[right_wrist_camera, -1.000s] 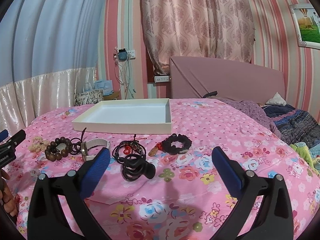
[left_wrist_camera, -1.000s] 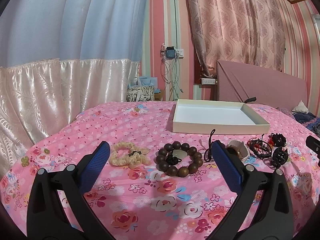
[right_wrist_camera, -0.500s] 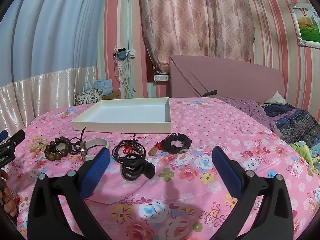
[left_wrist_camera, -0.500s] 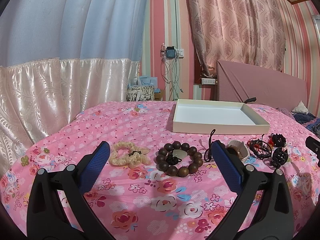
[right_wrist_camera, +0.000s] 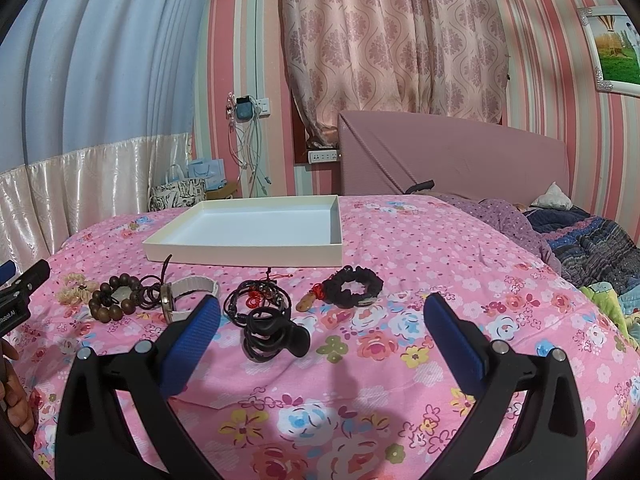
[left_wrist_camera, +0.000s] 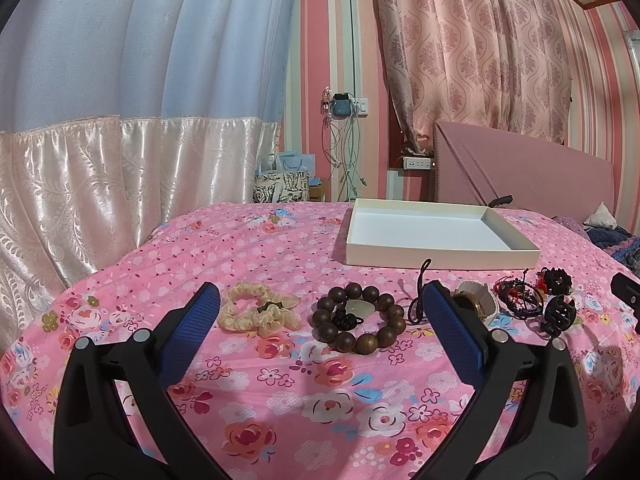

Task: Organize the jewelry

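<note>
A wooden bead bracelet [left_wrist_camera: 357, 319], cream scrunchie [left_wrist_camera: 256, 309], black scrunchie [right_wrist_camera: 353, 287] and black claw clip [right_wrist_camera: 276, 333] lie in a row on the bed before the empty white tray [left_wrist_camera: 436, 257].

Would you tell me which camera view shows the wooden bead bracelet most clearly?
The left wrist view: the wooden bead bracelet lies large and whole between the open fingers of the left gripper. In the right wrist view it sits small near the left edge, with dark cords against it.
</note>
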The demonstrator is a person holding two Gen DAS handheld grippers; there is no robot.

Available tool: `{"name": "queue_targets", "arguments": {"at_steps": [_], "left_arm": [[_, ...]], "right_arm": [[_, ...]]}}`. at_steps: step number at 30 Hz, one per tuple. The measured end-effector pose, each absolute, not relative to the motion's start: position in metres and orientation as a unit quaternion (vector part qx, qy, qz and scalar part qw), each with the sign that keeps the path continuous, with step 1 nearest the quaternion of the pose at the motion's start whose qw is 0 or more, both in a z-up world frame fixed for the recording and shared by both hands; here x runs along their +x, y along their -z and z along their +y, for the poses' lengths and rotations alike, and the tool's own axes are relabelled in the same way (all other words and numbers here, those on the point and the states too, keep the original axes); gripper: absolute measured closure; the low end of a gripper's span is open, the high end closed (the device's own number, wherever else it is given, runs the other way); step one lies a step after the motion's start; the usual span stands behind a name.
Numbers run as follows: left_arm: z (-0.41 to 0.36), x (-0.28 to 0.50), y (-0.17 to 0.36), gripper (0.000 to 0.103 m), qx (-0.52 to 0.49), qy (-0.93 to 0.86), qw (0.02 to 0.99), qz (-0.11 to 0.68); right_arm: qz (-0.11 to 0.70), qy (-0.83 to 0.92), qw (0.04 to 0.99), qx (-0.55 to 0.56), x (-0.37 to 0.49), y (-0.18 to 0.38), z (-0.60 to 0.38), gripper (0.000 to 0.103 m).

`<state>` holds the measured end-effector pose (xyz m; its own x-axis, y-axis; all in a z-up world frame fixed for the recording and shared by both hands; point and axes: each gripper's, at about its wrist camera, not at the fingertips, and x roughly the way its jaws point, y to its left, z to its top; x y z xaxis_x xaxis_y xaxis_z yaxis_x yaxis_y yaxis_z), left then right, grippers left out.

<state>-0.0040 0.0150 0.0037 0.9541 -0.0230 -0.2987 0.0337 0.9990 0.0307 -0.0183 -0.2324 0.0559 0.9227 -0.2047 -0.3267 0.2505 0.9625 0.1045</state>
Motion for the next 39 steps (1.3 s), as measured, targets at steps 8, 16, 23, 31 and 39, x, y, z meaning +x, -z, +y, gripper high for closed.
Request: {"name": "queue_targets", "arguments": {"at_steps": [8,16,23,31,39], "left_arm": [[0.0154,-0.0038,-0.0038,0.003,0.017,0.014,0.988,0.151],[0.0161,-0.0044,-0.0047,0.003,0.015,0.014,0.988,0.15],[0.0163,-0.0043,-0.0045,0.003,0.015,0.014,0.988,0.15],[0.0166,-0.0041,-0.0044,0.003,0.014,0.014,0.988,0.15],[0.0172,-0.0045,-0.006,0.003,0.013,0.013,0.989,0.15]], "right_arm": [[0.158,0.116,0.978,0.073,-0.0184,-0.0565,-0.2328,0.002],[0.159,0.116,0.978,0.072,-0.0183,-0.0564,-0.2326,0.002],[0.158,0.116,0.978,0.073,-0.0184,-0.0566,-0.2328,0.002],[0.158,0.117,0.978,0.072,-0.0184,-0.0568,-0.2329,0.002],[0.158,0.116,0.978,0.073,-0.0185,-0.0566,-0.2333,0.002]]}}
